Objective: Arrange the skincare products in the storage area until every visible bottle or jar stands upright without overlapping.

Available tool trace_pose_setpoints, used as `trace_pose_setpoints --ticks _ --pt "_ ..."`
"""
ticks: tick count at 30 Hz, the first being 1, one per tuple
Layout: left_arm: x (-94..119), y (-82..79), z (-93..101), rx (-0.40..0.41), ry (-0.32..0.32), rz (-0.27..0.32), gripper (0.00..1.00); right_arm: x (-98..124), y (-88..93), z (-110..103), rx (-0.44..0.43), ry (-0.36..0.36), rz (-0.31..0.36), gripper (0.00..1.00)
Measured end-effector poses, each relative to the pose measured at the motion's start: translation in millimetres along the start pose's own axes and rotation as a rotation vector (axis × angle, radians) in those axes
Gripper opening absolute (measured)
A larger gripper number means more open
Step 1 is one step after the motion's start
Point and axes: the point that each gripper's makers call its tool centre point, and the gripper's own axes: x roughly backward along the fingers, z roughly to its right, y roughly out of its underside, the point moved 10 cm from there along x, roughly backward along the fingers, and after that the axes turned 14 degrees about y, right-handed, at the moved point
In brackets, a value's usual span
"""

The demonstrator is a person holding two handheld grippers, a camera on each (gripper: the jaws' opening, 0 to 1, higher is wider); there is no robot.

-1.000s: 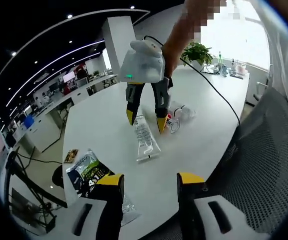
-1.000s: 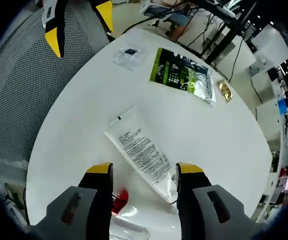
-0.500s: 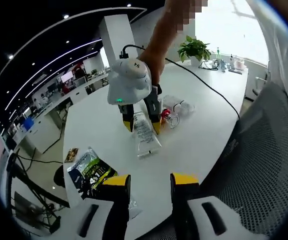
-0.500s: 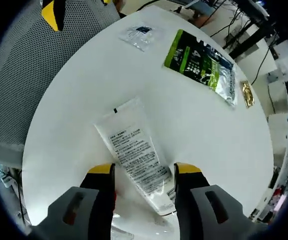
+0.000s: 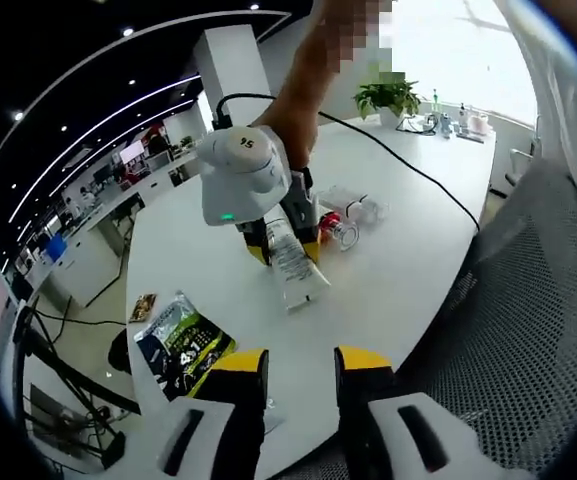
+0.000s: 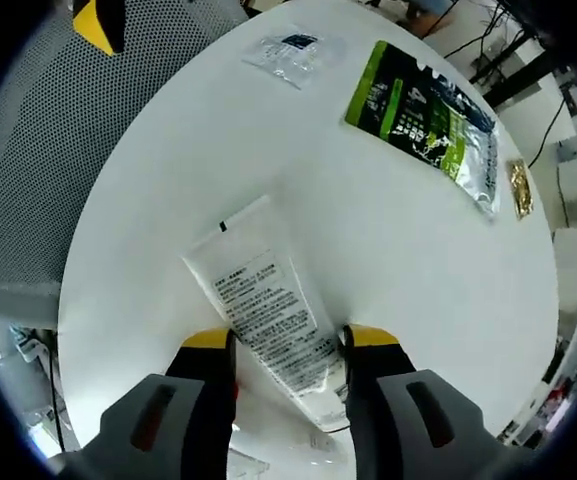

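I had the right gripper down over the white tube, which lay flat on the tabletop near its edge, well apart from the green pouch and the small sachet. Its jaws sat against the tube's sides near the cap end, though I could not tell whether they had clamped. The left gripper hung unclenched, holding nothing. I judged the tube soft, light and slick, so squeezing the stiffer shoulder near the cap seemed safest.
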Motion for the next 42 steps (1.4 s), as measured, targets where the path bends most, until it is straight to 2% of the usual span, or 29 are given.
trace_pose_setpoints --ticks 8,17,22,24,31,39,42 --pt "0.6 0.2 0.2 -0.006 -0.001 -0.004 0.26 1.0 1.6 -3.0 -0.031 0.006 0.000 0.38" --pt "-0.6 1.4 0.4 -0.014 0.009 -0.020 0.23 2.7 -6.3 -9.9 0.061 0.019 -0.023 0.31" --pt "-0.5 1.2 0.0 -0.014 0.008 -0.023 0.23 4.8 -3.8 -11.6 0.102 0.030 0.001 0.28" --pt "-0.4 0.9 -0.1 -0.015 0.008 -0.021 0.23 5.5 -0.6 -10.6 0.114 0.034 0.035 0.27" --pt "-0.1 1.0 -0.8 -0.017 0.003 -0.026 0.23 9.2 -3.7 -7.0 0.027 0.072 0.082 0.25" --pt "-0.2 1.2 -1.0 -0.027 0.001 -0.029 0.23 27.2 -8.4 -7.4 -0.149 0.191 0.178 0.25" --pt "0.4 1.1 -0.6 -0.027 -0.001 -0.029 0.23 39.1 -6.1 -10.6 -0.208 0.262 0.214 0.25"
